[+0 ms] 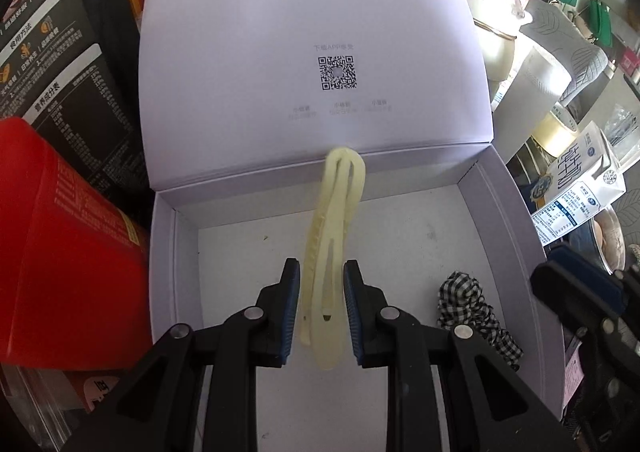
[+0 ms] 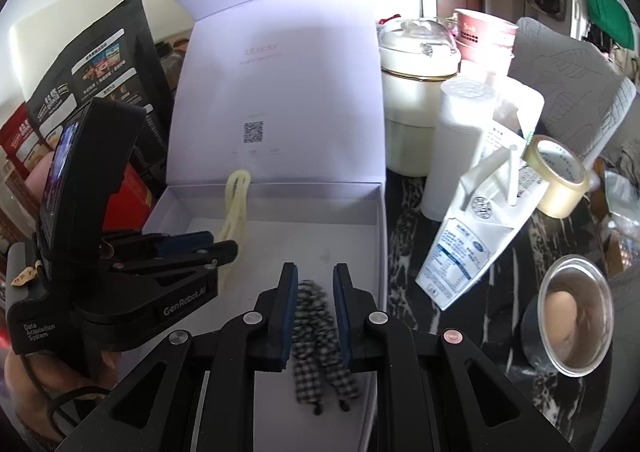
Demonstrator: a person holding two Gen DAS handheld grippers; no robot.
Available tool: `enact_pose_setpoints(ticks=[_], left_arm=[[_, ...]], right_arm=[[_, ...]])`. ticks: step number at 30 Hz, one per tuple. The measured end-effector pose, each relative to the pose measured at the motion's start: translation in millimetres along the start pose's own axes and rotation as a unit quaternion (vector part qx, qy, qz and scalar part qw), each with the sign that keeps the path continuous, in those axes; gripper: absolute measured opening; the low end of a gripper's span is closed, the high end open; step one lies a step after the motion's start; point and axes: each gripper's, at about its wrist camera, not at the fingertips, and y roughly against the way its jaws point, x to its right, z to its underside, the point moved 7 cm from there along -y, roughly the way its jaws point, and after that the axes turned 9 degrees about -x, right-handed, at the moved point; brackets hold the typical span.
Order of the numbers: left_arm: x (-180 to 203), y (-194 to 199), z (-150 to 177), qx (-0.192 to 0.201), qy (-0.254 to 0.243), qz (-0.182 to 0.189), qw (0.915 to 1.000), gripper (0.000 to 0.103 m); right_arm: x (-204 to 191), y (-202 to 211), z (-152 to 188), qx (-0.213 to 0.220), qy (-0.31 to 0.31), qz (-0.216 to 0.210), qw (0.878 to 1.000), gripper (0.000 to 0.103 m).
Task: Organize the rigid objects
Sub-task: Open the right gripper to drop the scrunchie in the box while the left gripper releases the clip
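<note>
A long pale yellow hair clip (image 1: pixel 328 252) sticks out forward from my left gripper (image 1: pixel 322 272), which is shut on its lower half. It hangs over the open white box (image 1: pixel 512 236), whose lid stands upright behind with a QR code on it. The right wrist view shows the same left gripper (image 2: pixel 230 250) and clip (image 2: pixel 236 196) at the box's (image 2: pixel 382 220) left side. My right gripper (image 2: pixel 316 276) is shut on a black-and-white checked fabric hair tie (image 2: pixel 316 320) low over the box's near right corner. The tie (image 1: pixel 468 300) also shows in the left wrist view.
A red box (image 1: pixel 60 252) and a black printed package (image 1: pixel 60 64) press against the white box's left side. On its right stand a milk carton (image 2: pixel 472 244), a white cylinder (image 2: pixel 456 140), a white lidded pot (image 2: pixel 416 92), a tape roll (image 2: pixel 560 176) and a bowl holding an egg (image 2: pixel 576 316).
</note>
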Motion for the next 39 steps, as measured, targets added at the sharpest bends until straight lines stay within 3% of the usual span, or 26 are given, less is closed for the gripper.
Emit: enact_pose_setpoints(ticks=[13, 30, 39], left_arm=[[23, 23, 0, 0.02, -0.002, -0.018, 0.9996, 0.023], [38, 108, 12, 0.087, -0.022, -0.02, 0.9958, 0.023], [40, 145, 32, 0.113, -0.032, -0.021, 0.9928, 0.023]], right_arm=[[6, 24, 7, 0.014, -0.009, 0.008, 1.0, 0.019], [-5, 91, 13, 0.061, -0.006, 0.023, 0.998, 0.019], [-8, 128, 23, 0.091, -0.005, 0.051, 0.995, 0.035]])
